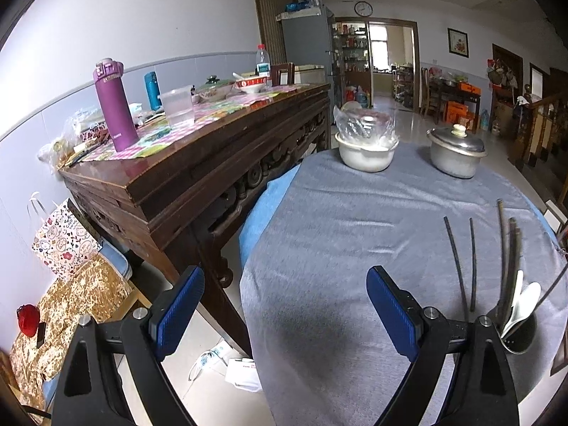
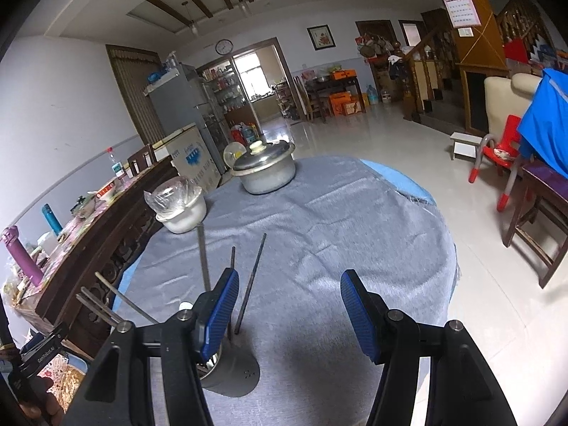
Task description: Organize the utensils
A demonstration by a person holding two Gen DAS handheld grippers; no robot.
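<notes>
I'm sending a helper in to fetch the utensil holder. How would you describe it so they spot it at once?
Go to the round table under the grey cloth. At its near edge stands the utensil holder, a dark metal cup holding chopsticks and a white spoon. Unlike the lidded metal pot and the plastic-covered white bowl at the far side, it is narrow, open-topped and bristling with sticks.
</notes>
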